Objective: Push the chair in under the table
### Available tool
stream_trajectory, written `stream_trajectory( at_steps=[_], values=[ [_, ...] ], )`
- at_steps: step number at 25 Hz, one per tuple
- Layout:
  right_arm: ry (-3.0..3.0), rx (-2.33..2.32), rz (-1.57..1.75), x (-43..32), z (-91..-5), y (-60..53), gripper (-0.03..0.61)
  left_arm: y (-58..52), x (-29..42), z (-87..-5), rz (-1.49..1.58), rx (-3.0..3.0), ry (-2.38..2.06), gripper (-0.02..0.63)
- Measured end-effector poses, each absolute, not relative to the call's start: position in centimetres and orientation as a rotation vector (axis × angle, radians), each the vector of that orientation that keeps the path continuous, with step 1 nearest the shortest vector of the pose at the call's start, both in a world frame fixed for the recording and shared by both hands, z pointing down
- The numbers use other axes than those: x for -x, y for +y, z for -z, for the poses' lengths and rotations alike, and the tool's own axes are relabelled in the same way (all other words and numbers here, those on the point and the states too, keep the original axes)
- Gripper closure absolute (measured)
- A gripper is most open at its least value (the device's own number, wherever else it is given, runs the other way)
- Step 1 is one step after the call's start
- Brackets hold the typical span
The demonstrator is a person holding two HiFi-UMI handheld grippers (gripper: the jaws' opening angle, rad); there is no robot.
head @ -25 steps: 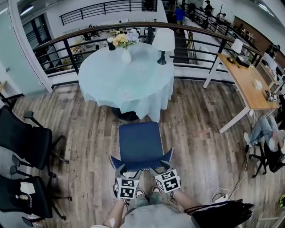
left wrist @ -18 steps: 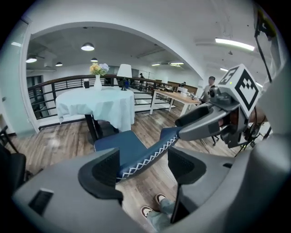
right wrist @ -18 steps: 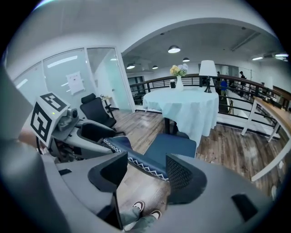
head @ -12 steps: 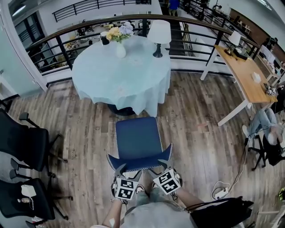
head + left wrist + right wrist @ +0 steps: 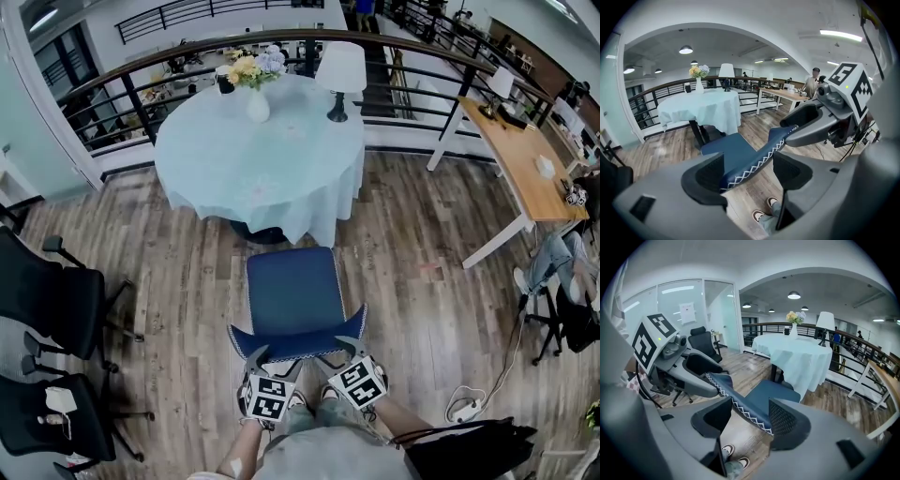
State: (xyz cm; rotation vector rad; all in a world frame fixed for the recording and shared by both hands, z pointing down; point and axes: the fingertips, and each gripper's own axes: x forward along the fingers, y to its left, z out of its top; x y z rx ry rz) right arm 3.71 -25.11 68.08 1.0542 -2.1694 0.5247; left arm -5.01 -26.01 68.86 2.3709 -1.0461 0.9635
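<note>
Fingers [image 5: 705,176]: both pairs standing spread, left gripper [image 5: 747,169] and right gripper [image 5: 747,420] straddling the backrest [image 5: 298,343]. Chair [image 5: 291,295]: sitting just near of the table [image 5: 281,178], not under. I am planning equal, straight pressure toward the far side, avoiding swivel.

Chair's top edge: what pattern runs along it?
White criss-cross stitching on the dark blue padded chair, clearest in the left gripper view.

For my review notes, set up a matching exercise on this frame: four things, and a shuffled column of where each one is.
1 blue chair
2 flower vase
3 wooden desk
4 black office chairs

A on the round table
B at the left edge
C at the far right
D on the floor, just before the table

Pairs: 1-D, 2-A, 3-C, 4-B
</note>
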Motion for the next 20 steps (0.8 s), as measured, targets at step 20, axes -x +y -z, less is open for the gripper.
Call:
stream_trajectory(
  at_steps=[20],
  values=[
    [-2.236,-0.918,-0.581,-4.3,-68.1,-30.6,0.33,-31.0,4.0,-68.9,-0.94,-2.364,-1.079,0.29]
  ],
)
